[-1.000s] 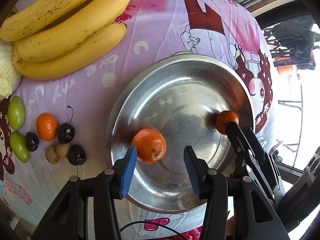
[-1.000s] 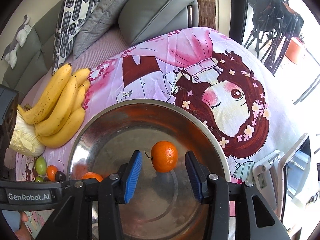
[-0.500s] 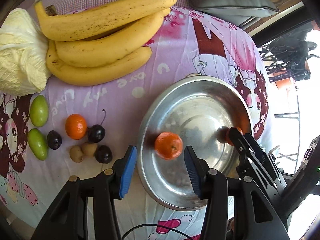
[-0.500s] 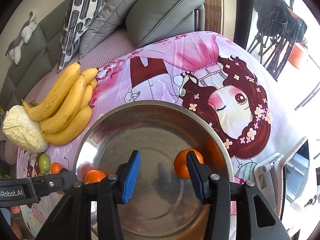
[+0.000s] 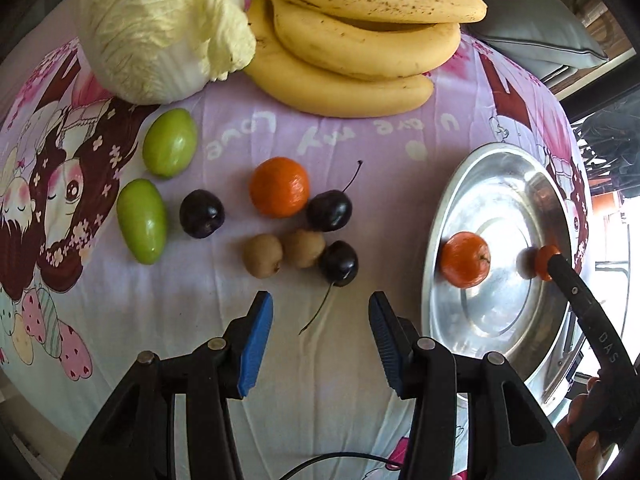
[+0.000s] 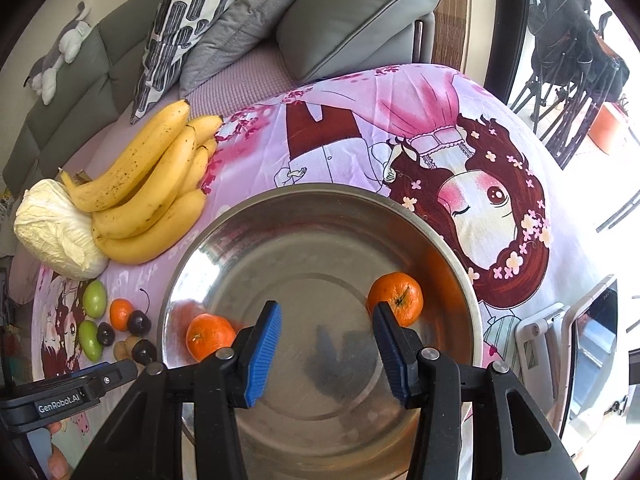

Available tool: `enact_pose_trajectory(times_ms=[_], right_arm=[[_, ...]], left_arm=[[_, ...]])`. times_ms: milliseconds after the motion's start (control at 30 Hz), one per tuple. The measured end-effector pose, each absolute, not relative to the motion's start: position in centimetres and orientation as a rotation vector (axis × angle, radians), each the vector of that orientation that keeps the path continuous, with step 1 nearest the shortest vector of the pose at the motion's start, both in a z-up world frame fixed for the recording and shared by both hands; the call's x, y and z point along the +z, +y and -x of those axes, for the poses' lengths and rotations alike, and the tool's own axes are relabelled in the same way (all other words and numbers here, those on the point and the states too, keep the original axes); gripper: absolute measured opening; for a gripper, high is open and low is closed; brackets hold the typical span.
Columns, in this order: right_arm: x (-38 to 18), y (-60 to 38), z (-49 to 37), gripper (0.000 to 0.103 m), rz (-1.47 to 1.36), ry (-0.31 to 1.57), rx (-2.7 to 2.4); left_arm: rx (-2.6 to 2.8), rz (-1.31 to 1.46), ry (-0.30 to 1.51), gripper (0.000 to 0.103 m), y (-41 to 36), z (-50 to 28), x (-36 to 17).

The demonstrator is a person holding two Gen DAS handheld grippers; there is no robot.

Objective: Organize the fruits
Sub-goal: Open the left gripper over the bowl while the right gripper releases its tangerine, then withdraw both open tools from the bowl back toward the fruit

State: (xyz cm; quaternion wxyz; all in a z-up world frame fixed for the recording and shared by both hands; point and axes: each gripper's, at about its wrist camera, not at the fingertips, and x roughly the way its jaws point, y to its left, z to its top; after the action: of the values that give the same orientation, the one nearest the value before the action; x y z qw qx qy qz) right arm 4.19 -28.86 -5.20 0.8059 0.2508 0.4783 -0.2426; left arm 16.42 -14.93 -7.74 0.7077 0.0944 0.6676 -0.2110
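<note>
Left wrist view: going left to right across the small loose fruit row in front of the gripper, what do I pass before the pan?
Lower green fruit → dark cherry → tangerine on the cloth → stemmed cherry → steel pan, holding a tangerine.

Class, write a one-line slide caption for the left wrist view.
Open left hand-held gripper hovers over small loose fruits on the pink cartoon cloth, beside a round steel bowl.

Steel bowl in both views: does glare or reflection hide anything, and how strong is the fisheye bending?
Left wrist view: the steel bowl shows bright sheen and orange reflections on its far wall, but the tangerine inside stays sharp; the banana bunch bows along the frame edge. Right wrist view: the windows at right are blown out, dark tool shadows fall on the bowl floor, both tangerines readable.
</note>
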Motion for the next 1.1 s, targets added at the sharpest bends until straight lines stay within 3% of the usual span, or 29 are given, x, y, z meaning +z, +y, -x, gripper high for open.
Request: enact_pose_trajectory(times_ms=[200,267,333,367,733,900,1000,1100], right_arm=[[-5.1,-27.6,-4.3,0.051,-0.498,1.049,-0.500],[-5.2,-27.3,-4.5,0.056,-0.490,1.056,-0.493],[-5.4,-27.1,-4.7,0.063,-0.484,1.065,-0.486],[-5.5,-27.0,-4.8,0.064,-0.481,1.070,-0.482],[-5.4,-26.5,-5.2,0.094,-0.452,1.057,-0.450],[-5.5,-26.3,-5.3,0.101,-0.448,1.057,-0.434],[-5.4,-26.3,-5.3,0.103,-0.444,1.049,-0.432],[-5.4,-26.3,-5.3,0.103,-0.440,1.049,-0.435]], left_arm=[[-0.462,-0.249,1.495,0.051,-13.5,-16.0,-8.1],[-0.464,-0.247,1.500,0.052,-13.2,-16.0,-8.1],[-0.462,-0.245,1.497,0.075,-13.0,-16.0,-8.1],[-0.458,-0.241,1.492,0.078,-12.9,-15.7,-8.2],[-0.421,-0.233,1.471,0.087,-12.9,-15.8,-8.0],[-0.401,-0.213,1.474,0.088,-12.2,-16.1,-7.9],[-0.384,-0.196,1.472,0.096,-11.4,-16.3,-7.9],[-0.369,-0.187,1.468,0.097,-10.6,-16.4,-7.9]])
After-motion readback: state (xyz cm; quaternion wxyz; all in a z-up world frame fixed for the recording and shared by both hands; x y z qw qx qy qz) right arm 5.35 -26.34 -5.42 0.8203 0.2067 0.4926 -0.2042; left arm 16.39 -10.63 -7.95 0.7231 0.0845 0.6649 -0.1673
